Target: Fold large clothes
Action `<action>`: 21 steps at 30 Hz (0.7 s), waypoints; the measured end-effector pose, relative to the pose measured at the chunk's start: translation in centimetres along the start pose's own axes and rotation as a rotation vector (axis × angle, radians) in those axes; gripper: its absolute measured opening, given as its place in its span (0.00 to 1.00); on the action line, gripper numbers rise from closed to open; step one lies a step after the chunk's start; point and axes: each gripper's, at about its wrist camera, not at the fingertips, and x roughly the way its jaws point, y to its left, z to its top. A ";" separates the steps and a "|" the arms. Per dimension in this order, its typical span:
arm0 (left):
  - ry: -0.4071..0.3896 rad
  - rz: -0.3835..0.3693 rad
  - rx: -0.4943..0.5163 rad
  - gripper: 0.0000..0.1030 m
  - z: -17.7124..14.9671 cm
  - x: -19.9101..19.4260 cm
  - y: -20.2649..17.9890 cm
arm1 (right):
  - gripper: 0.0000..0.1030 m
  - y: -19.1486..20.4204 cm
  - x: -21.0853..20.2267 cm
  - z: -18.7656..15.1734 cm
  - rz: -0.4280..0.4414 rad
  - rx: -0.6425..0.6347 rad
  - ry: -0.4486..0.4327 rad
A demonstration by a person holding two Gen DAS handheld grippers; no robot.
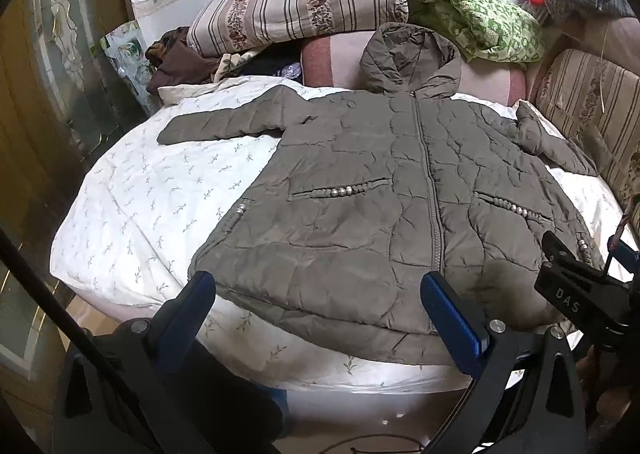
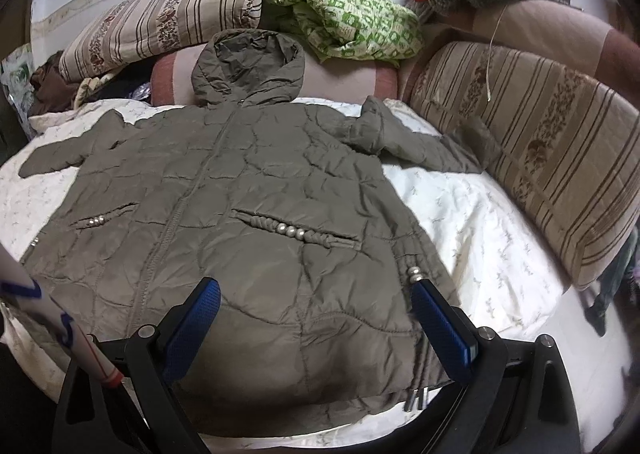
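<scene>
The quilted jacket (image 1: 360, 190) is being presented flat and face-up on the white bedspread (image 1: 132, 206), zip closed and sleeves spread, presumably so that folding can be begun; its hem is lying just ahead of both tools; the left gripper (image 1: 318, 310) and right gripper (image 2: 316, 318) are being held wide open, nothing grasped; "DAS" is being read on the right gripper's body in the left view.
</scene>
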 end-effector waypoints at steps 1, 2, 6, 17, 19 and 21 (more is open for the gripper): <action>0.001 -0.001 -0.002 0.99 0.0 0.0 0.0 | 0.96 0.0 0.0 0.0 -0.003 -0.002 -0.001; 0.001 0.002 -0.001 0.99 -0.1 0.0 0.1 | 0.96 0.0 0.0 -0.1 -0.001 -0.001 -0.001; 0.007 0.007 -0.008 0.99 -0.1 0.1 0.2 | 0.96 0.1 0.0 -0.2 -0.003 -0.006 0.002; 0.031 0.012 -0.001 0.99 -0.2 0.6 0.1 | 0.96 0.4 0.5 -0.7 0.044 -0.014 0.053; 0.036 0.012 -0.003 0.99 -0.2 0.7 0.1 | 0.96 0.4 0.7 -0.8 0.050 -0.014 0.062; 0.040 0.013 -0.002 0.99 -0.3 0.8 0.2 | 0.96 0.4 0.8 -0.8 0.054 -0.017 0.070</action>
